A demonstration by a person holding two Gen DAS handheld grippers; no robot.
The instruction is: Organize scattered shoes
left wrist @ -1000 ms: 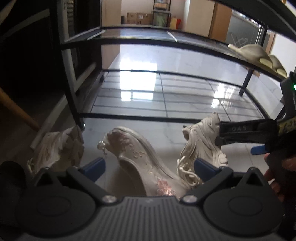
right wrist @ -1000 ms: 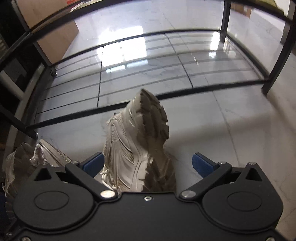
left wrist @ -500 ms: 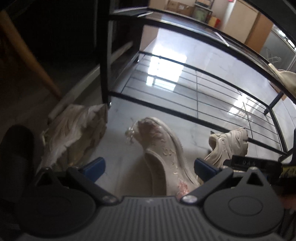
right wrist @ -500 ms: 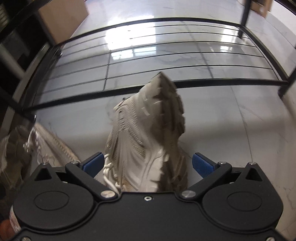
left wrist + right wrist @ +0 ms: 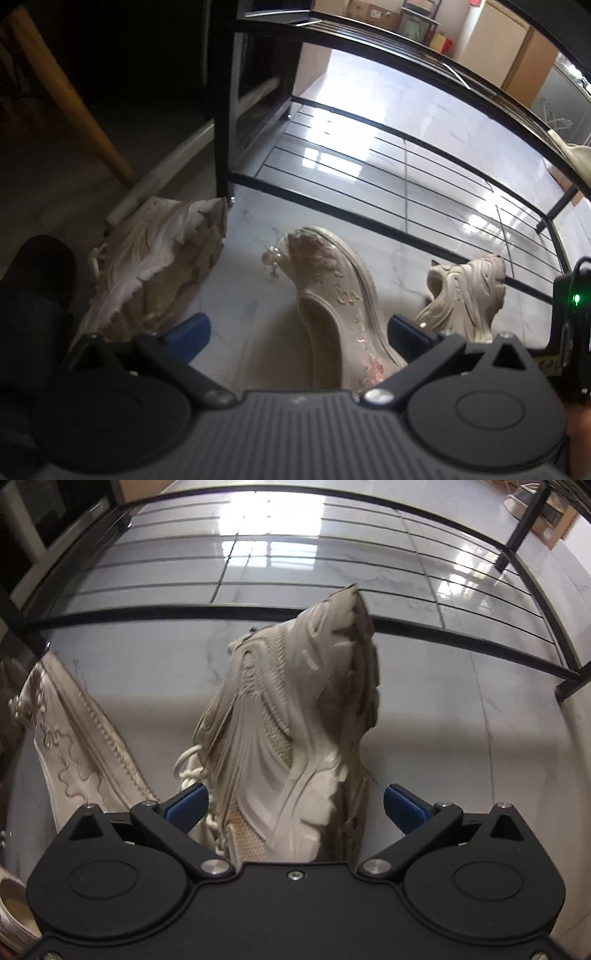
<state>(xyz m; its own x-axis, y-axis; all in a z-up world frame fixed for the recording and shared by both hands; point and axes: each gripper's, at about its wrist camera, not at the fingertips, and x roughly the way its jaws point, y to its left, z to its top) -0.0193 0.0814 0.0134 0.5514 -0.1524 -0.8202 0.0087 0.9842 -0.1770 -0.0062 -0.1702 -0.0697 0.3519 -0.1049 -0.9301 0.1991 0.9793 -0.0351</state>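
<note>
Left gripper (image 5: 297,330) spread wide over a cream slip-on shoe (image 5: 338,295) with pink floral print, lying on the pale marble floor (image 5: 251,258) between the blue pads, neither pad touching. Right gripper (image 5: 293,805) likewise wide around a beige chunky sneaker (image 5: 295,723), toe pointing away; whether the pads touch it is unclear. Farther off: a second chunky sneaker (image 5: 155,258) on its side beside the black wire rack (image 5: 406,173).

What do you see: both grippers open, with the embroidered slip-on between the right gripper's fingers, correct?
Not quite: the right wrist view shows the beige lace-up sneaker between the fingers of the right gripper; the embroidered slip-on lies to its left. Both it and the left gripper are open.
</note>
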